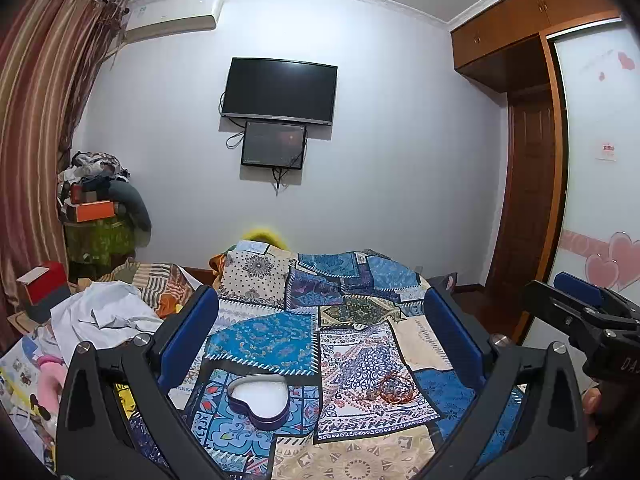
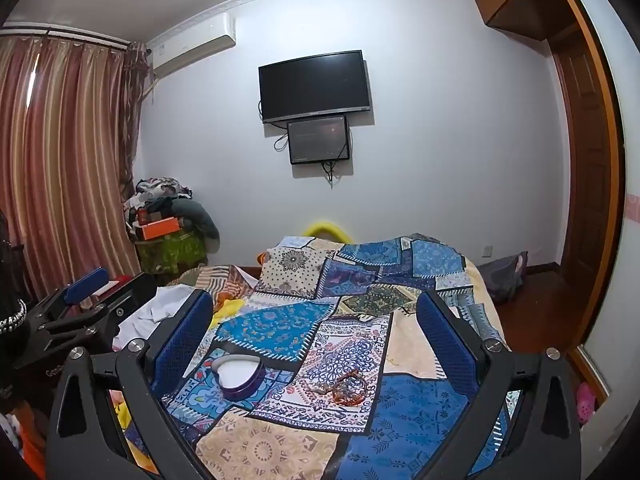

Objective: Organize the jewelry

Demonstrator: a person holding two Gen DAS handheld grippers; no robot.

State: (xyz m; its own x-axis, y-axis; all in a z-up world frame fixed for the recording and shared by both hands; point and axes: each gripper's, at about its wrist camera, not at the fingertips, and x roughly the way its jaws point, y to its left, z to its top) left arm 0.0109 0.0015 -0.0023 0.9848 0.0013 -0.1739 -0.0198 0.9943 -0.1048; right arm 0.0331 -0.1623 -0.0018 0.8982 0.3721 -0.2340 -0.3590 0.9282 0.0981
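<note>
A dark blue heart-shaped tin (image 1: 259, 400) with a white inside lies open on the patchwork bedspread (image 1: 352, 456); it also shows in the right wrist view (image 2: 239, 375). A small heap of amber bead jewelry (image 1: 394, 387) lies to its right, also in the right wrist view (image 2: 347, 388). My left gripper (image 1: 322, 312) is open and empty, held above the bed behind both things. My right gripper (image 2: 314, 312) is open and empty too, held above the bed. Each gripper shows at the edge of the other's view: the right one (image 1: 576, 300), the left one (image 2: 86, 284).
White cloth (image 1: 104, 316) and striped bedding lie crumpled on the bed's left. A red box (image 1: 42, 286) and piled clutter (image 1: 96, 200) stand at the left by the curtain. A TV (image 1: 280, 90) hangs on the far wall. A wardrobe (image 1: 532, 200) stands at the right.
</note>
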